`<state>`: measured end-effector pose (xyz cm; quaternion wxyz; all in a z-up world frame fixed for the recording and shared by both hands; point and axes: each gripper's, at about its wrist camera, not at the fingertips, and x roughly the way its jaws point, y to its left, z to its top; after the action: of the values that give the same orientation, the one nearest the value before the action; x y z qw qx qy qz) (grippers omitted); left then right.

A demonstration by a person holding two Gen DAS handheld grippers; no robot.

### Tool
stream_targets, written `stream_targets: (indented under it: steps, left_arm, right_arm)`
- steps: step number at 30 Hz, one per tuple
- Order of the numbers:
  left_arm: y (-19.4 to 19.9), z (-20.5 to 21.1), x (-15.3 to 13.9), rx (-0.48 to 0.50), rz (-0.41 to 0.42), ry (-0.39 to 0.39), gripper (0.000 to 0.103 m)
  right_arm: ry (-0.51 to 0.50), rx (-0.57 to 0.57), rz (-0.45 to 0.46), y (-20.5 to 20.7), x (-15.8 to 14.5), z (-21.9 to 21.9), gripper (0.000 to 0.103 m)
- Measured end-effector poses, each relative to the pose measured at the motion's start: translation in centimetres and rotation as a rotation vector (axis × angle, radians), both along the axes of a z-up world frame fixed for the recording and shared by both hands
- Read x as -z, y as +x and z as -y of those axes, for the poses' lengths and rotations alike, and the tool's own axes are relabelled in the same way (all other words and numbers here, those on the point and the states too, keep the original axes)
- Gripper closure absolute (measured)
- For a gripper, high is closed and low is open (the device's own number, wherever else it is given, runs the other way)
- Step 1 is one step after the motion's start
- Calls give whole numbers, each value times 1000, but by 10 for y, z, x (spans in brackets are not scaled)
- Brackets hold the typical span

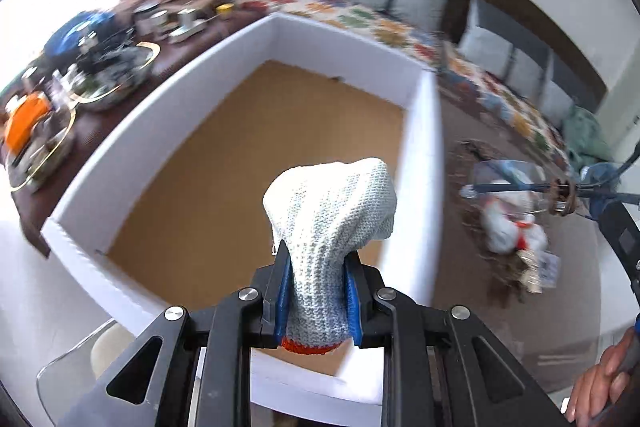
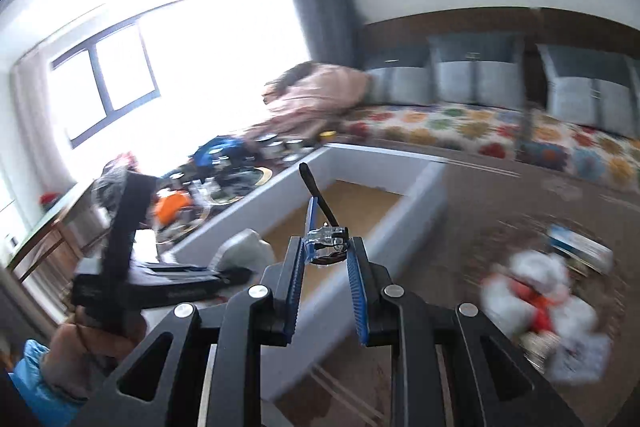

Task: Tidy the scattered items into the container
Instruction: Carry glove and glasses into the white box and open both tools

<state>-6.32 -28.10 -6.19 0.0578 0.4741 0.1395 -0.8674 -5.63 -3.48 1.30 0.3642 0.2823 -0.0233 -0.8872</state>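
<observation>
The knitted glove (image 1: 332, 227) sits centre frame in the left wrist view, white weave with an orange cuff peeking out at the bottom, and the left gripper (image 1: 320, 291) is clamped on it near the cuff, blue pads pressing in from both sides. The fingertip end flops upward and forward, right above the brown floor of the white box (image 1: 224, 67), which looks bare so far. That's the container, and the glove hangs over its near portion, held high so it should clear the wall on the way in; a release here would likely land it inside.

Over to the right wrist view: the right gripper (image 2: 328, 255) pinches a pair of safety glasses (image 2: 326, 233) at the clear hinge, with one dark temple arm sticking up toward the middle of the frame. The jaws stand fairly wide but are gripping the glasses between the pads. It hovers just outside the box's near wall, so it seems queued for the next drop.

Lower right of that view, blurred, a white and orange bundle (image 2: 540, 303) and a small blue and white packet (image 2: 580, 247) lie on the brown tabletop (image 2: 500, 195), well apart from the box. Those look like the leftovers. Upper left of the left view, cluttered trays (image 1: 108, 83) sit beyond the box.
</observation>
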Motion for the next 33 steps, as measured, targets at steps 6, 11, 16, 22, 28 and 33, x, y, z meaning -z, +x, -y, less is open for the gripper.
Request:
stream_targets:
  steps: [6, 11, 16, 22, 28, 33]
  left_arm:
    - [-7, 31, 26, -39, 67, 4, 80]
    - [-21, 42, 52, -46, 159, 2, 70]
    - [-26, 52, 59, -90, 178, 13, 64]
    - [-26, 58, 48, -123, 146, 16, 60]
    - [-19, 48, 40, -106, 118, 15, 60]
    - [-9, 20, 36, -47, 99, 23, 60]
  right_arm:
    - [101, -108, 124, -36, 49, 88, 81]
    - [157, -127, 258, -56, 87, 113, 78]
    - [149, -102, 283, -64, 96, 116, 57]
    - [112, -55, 274, -74, 86, 111, 57]
    - [64, -35, 284, -65, 73, 94, 57]
    - [0, -11, 318, -49, 79, 68, 57]
